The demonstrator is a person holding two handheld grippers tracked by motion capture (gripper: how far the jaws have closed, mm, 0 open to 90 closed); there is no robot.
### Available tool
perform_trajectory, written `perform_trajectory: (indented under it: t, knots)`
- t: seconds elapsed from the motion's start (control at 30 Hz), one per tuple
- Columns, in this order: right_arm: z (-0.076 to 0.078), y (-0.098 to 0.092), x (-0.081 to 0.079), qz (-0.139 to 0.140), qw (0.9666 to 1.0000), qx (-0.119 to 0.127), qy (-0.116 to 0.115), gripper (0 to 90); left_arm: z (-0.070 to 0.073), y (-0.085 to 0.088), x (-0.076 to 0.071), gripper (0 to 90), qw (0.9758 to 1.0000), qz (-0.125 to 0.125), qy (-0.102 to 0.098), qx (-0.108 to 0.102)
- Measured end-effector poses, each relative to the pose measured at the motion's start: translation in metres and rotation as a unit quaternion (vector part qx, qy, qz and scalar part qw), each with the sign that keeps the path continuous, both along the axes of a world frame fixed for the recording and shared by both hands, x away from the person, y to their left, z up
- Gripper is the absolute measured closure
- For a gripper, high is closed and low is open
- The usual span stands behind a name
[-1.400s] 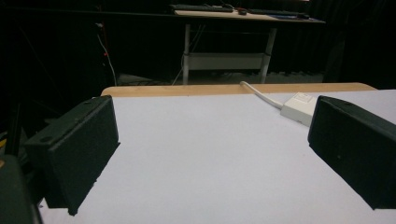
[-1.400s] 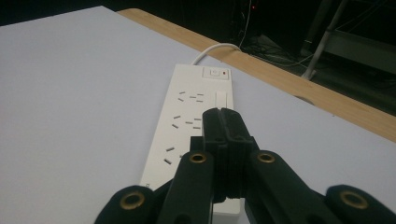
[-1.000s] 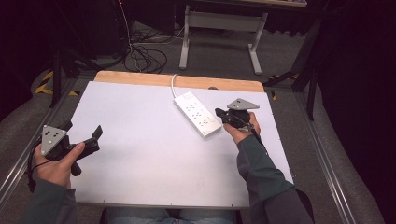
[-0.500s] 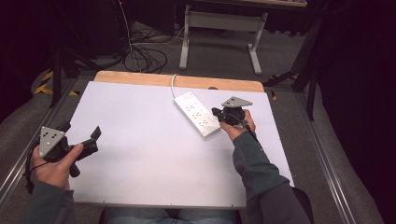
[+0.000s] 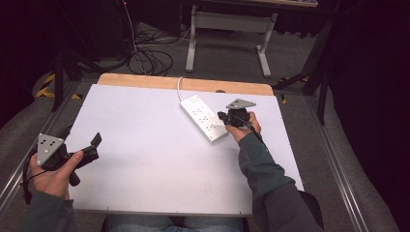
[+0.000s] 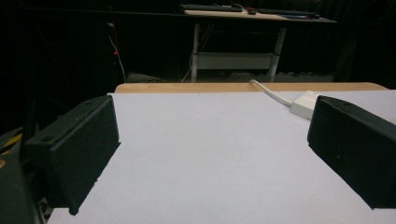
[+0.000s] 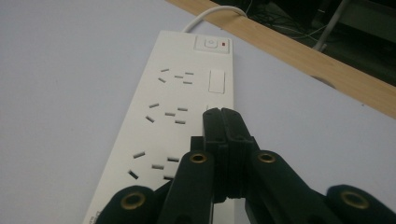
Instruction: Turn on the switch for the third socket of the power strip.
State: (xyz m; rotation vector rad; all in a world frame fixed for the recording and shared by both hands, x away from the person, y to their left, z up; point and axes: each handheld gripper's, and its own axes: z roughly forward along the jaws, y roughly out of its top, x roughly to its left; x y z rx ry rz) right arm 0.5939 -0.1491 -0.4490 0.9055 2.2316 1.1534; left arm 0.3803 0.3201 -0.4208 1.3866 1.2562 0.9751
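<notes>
So there's a white power strip [image 5: 204, 118] lying flat on the white table [image 5: 145, 159], angled toward the far right part of it, with its white cord [image 5: 179, 87] running off over the wooden back edge [image 5: 145, 81]. In the right gripper view you can see a rocker switch with a little red indicator at the far end, then rows of socket slots down the strip. No brand name or readable text that I can make out; there's some tiny print at the near end but it's too small to tell.

The right gripper [image 7: 220, 114] has its jaws pressed together, tips sitting right over the right edge of the strip, nothing between them. The right hand [image 5: 243, 126] is just beside the strip's near end.

The left gripper [image 5: 94, 146] is way over by the near left edge of the table, jaws spread wide apart with bare tabletop between them, held in the left hand [image 5: 53, 171].
</notes>
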Motion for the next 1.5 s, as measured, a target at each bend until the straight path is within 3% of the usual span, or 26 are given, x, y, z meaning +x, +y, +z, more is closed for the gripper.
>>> perform_trajectory:
  t: [0.6,1.5]
  knots:
    - [-0.018,0.012,0.012,0.007,0.9990,-0.035,0.025,90.0,0.000,0.002,-0.003,2.6,1.0000,0.005,-0.001,0.003]
    - [-0.024,0.015,0.014,0.008,0.9991,-0.040,0.011,90.0,0.000,0.002,-0.004,2.7,1.0000,0.005,0.000,0.000]
